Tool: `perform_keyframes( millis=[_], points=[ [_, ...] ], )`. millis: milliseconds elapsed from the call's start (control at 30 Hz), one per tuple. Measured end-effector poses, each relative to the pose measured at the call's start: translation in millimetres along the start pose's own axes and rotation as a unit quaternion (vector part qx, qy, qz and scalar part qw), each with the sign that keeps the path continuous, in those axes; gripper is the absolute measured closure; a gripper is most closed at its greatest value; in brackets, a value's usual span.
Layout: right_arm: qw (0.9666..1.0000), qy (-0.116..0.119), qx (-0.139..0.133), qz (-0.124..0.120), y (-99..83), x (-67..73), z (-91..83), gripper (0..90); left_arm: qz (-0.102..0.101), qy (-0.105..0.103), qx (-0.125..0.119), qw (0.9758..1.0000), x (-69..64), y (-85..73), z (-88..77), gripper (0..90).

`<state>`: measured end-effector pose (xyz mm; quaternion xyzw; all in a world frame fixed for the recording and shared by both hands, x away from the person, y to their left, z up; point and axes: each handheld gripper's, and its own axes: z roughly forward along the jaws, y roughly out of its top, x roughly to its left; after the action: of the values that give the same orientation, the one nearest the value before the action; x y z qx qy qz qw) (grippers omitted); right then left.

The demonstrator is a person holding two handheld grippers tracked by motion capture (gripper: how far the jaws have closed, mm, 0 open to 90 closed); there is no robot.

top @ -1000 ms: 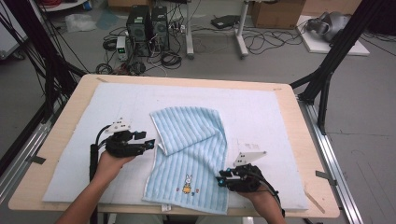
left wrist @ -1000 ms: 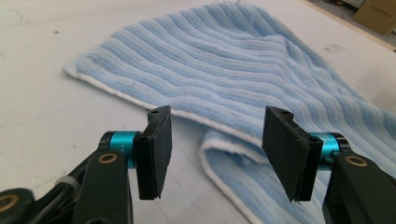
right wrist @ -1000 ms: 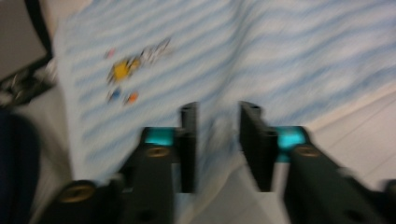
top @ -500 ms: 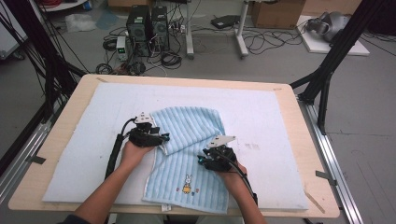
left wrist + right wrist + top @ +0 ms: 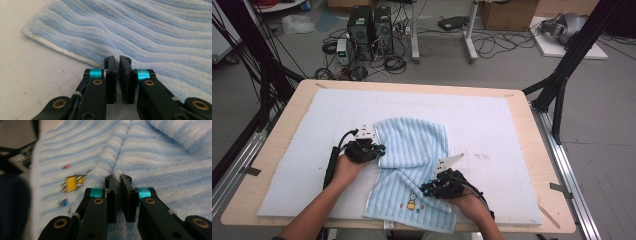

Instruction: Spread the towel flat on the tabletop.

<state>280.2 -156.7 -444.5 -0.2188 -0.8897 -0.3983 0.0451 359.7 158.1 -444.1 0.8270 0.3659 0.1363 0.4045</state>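
A: Status on the towel [image 5: 412, 150]?

B: Light-blue striped towel, rumpled, on the pale mat [image 5: 492, 115] covering the table [image 5: 287, 110]. It sits near the person's edge, a bit left of centre. A small yellow cartoon print [image 5: 411, 204] shows on the near part.

A: Left gripper [image 5: 117, 60]?

B: At the towel's left edge, about halfway up it. Jaws have just been closing and are now nearly together, a thin slit left. In the left gripper view the tips meet the towel's white hem; I can't tell if any fabric is actually caught.

A: Right gripper [image 5: 118, 177]?

B: On the towel's near right part, just right of the print. Jaws also just closed, and here it's clear: a raised ridge of terry is pinched between the 2 pads.

A: Hands?

B: Both forearms come in from the near edge, 1 per gripper.
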Motion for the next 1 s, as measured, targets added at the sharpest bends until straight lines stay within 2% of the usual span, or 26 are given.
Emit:
perform_keyframes(
  millis=[67, 133, 233, 300, 333, 400, 500, 533, 600, 633, 700, 767, 833, 933, 967, 1000],
  points=[
    [0.9996, 0.024, 0.009, -0.006, -3.4, 4.7, -1.6, 83.0, -0.005, -0.009, 0.006, 0.9999, 1.3, -3.6, -4.1, 85.8],
    [0.9993, 0.036, 0.013, -0.004, -6.4, 7.8, -4.3, 78.9, -0.008, -0.020, 0.009, 0.9997, 1.4, -6.6, -8.2, 86.4],
    [0.9993, 0.032, -0.016, 0.009, -7.8, 5.7, -10.5, 65.6, -0.015, -0.025, 0.003, 0.9996, 2.0, -10.1, -13.9, 86.1],
    [0.9983, 0.016, -0.049, 0.029, -6.2, 0.1, -15.9, 55.5, -0.021, -0.021, -0.008, 0.9995, 3.8, -10.8, -16.3, 84.1],
    [0.9970, 0.006, -0.066, 0.040, -4.9, -3.3, -19.1, 52.2, -0.025, -0.015, -0.013, 0.9995, 5.1, -10.5, -17.1, 80.4],
    [0.9933, -0.022, -0.103, 0.047, -1.9, -9.5, -26.8, 50.9, -0.034, -0.002, -0.026, 0.9991, 8.2, -9.4, -18.5, 69.2],
    [0.9839, -0.079, -0.149, 0.060, 3.9, -24.5, -36.1, 50.2, -0.047, 0.018, -0.044, 0.9977, 13.0, -6.6, -19.2, 57.5],
    [0.9797, -0.109, -0.154, 0.067, 6.6, -30.4, -38.3, 50.1, -0.049, 0.024, -0.053, 0.9972, 14.8, -6.0, -19.5, 55.2],
    [0.9702, -0.173, -0.149, 0.081, 13.9, -44.3, -39.4, 50.4, -0.055, 0.035, -0.068, 0.9956, 17.2, -5.4, -17.8, 52.0],
    [0.9643, -0.202, -0.146, 0.089, 17.8, -51.4, -38.1, 50.4, -0.057, 0.030, -0.064, 0.9959, 19.1, -4.2, -16.1, 50.8],
    [0.9575, -0.232, -0.141, 0.099, 25.5, -64.1, -32.6, 51.9, -0.062, 0.026, -0.066, 0.9955, 19.4, -2.9, -11.2, 50.7],
    [0.9542, -0.257, -0.121, 0.094, 32.5, -71.8, -23.3, 56.1, -0.059, 0.021, -0.059, 0.9963, 16.7, -0.5, -4.9, 50.9],
    [0.9510, -0.283, -0.087, 0.088, 37.2, -76.7, -12.5, 59.5, -0.054, 0.018, -0.050, 0.9971, 13.6, 2.0, 2.0, 50.8],
    [0.9472, -0.304, -0.046, 0.090, 36.8, -83.9, 0.9, 61.9, -0.040, 0.017, -0.029, 0.9986, 8.4, 4.5, 11.1, 51.1],
    [0.9466, -0.307, -0.038, 0.091, 35.8, -85.1, 3.1, 63.0, -0.026, 0.020, -0.020, 0.9993, 5.5, 4.5, 13.8, 52.6],
    [0.9470, -0.303, -0.044, 0.096, 34.4, -86.0, 3.4, 65.6, -0.009, 0.031, -0.020, 0.9993, 1.6, 4.8, 15.3, 53.8]
  ],
)
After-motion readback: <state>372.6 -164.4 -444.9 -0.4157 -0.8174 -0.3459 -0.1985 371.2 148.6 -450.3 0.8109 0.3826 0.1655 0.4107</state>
